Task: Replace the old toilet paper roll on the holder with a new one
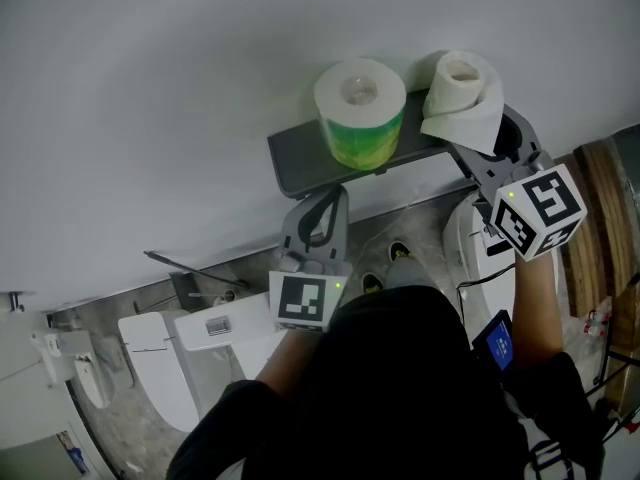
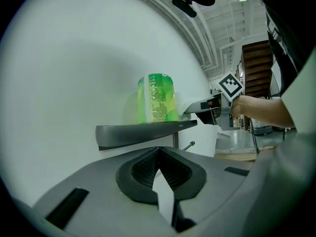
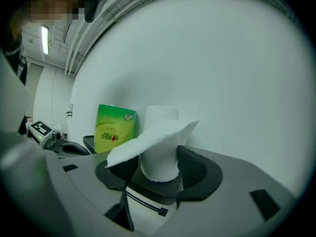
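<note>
White used toilet paper roll point(image 1: 462, 88), clamped in right gripper point(image 3: 158, 166), seemingly being parked at grey wall shelf's point(image 1: 300, 158) right end. Left gripper point(image 2: 158, 154) closed, empty. Next: release, fetch green-wrapped new roll point(image 1: 360, 108).

The wrapped roll point(image 1: 360, 118) wears a glossy green plastic film that catches the light. The bare roll point(image 1: 462, 88) is soft white paper, matt, with its loose sheet torn ragged along the edge. The shelf point(image 1: 300, 158) is dark grey, smooth and matt; metal or plastic, I cannot tell. The wall point(image 1: 150, 88) is pale, smooth and matt. The left gripper point(image 2: 158, 152) and right gripper point(image 3: 158, 157) are matt grey plastic with black ribbed pads point(image 3: 197, 169). The toilet point(image 1: 150, 363) is glossy white; the floor point(image 1: 120, 298) looks like speckled stone.
</note>
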